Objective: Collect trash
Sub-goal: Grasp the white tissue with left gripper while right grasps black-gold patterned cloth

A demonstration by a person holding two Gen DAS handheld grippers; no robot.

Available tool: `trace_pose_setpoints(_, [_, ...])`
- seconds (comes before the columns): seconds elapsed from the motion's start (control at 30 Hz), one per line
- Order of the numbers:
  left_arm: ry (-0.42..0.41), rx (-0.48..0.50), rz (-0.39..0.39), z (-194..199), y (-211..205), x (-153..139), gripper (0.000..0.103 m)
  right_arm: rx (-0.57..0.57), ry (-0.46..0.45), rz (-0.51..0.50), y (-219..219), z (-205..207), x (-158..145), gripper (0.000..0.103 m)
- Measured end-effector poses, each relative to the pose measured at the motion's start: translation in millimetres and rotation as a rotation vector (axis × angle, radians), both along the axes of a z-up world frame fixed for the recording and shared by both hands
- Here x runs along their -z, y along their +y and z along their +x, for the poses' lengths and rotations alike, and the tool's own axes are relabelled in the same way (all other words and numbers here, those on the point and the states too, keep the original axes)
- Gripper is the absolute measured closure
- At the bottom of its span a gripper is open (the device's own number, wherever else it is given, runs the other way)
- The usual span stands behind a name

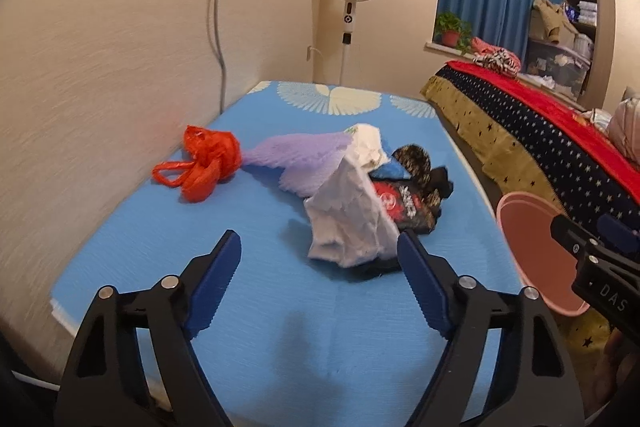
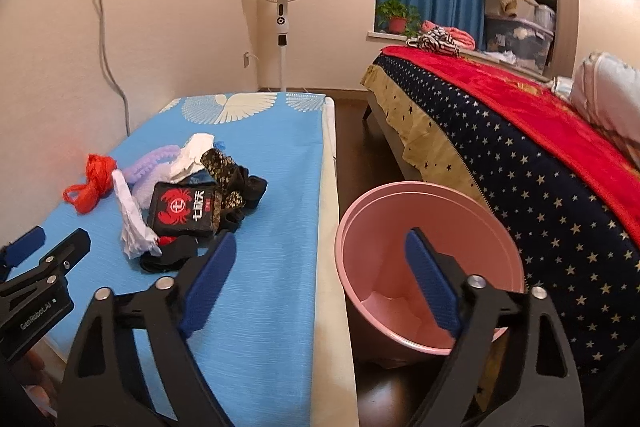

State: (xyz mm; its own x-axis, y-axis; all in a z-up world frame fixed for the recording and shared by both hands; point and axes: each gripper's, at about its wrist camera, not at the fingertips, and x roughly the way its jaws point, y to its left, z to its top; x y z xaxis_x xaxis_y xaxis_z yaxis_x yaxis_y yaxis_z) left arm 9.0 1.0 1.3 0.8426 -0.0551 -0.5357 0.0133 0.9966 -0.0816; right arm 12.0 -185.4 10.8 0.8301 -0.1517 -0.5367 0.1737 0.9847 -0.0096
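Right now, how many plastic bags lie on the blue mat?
1 clearly: the red plastic bag, at the left end of the trash pile, near the wall. More bags may be hidden among the crumpled white paper and dark wrappers.

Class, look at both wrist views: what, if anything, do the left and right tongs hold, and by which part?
Nothing is held. The left tongs stand open short of the crumpled white paper; the right tongs stand open and empty, near the pink bin.
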Motion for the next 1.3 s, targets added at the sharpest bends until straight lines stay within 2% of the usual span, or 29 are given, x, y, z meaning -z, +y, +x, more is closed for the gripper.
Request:
trace_pose_setpoints(0.13, [0.0, 0.011, -0.031, 14.7, -4.2, -2.2, 0.033, -0.002, -0.009, 0.019, -6.8, 4.2, -1.7, 0.03])
trace_pose_setpoints(0.3, [0.026, 0.018, -0.032, 32.6, -13.6, 2.7, 0.039, -0.023, -0.003, 0.082, -16.9, 19.3, -2.2, 0.047])
trace_pose_setpoints(0.53, [0.063, 0.034, -0.045, 53.0, -21.1, 8.9, 0.044, -0.037, 0.018, 0.124, -23.0, 47.0, 7.8, 0.049])
trace_pose_setpoints(0.67, [0.106, 0.017, -0.034, 62.6, -19.7, 12.9, 0.057, -0.068, 0.036, 0.166, -20.0, 67.6, 15.8, 0.049])
trace_pose_setpoints(0.7, [0.111, 0.002, -0.03, 63.7, -17.0, 12.7, 0.067, -0.082, 0.042, 0.18, -17.9, 73.5, 17.8, 0.049])
trace_pose_setpoints(0.77, [0.11, -0.024, -0.033, 64.9, -9.8, 10.6, 0.081, -0.103, 0.058, 0.214, -14.4, 84.6, 21.8, 0.048])
trace_pose_setpoints(0.87, [0.105, -0.041, -0.037, 66.7, -2.0, 6.2, 0.093, -0.124, 0.075, 0.255, -8.3, 102.8, 27.6, 0.048])
trace_pose_setpoints(1.2, [0.094, -0.101, -0.041, 70.6, 19.4, 2.3, 0.095, -0.183, 0.142, 0.272, 21.8, 151.2, 45.7, 0.049])
trace_pose_setpoints(1.23, [0.095, -0.103, -0.041, 70.8, 20.6, 2.3, 0.095, -0.184, 0.151, 0.272, 22.4, 154.4, 47.8, 0.051])
trace_pose_setpoints(1.27, [0.097, -0.106, -0.042, 71.2, 21.8, 2.2, 0.096, -0.188, 0.158, 0.277, 22.2, 155.9, 49.7, 0.061])
trace_pose_setpoints(1.3, [0.099, -0.109, -0.044, 71.7, 22.9, 1.9, 0.096, -0.199, 0.165, 0.287, 22.4, 158.3, 51.5, 0.067])
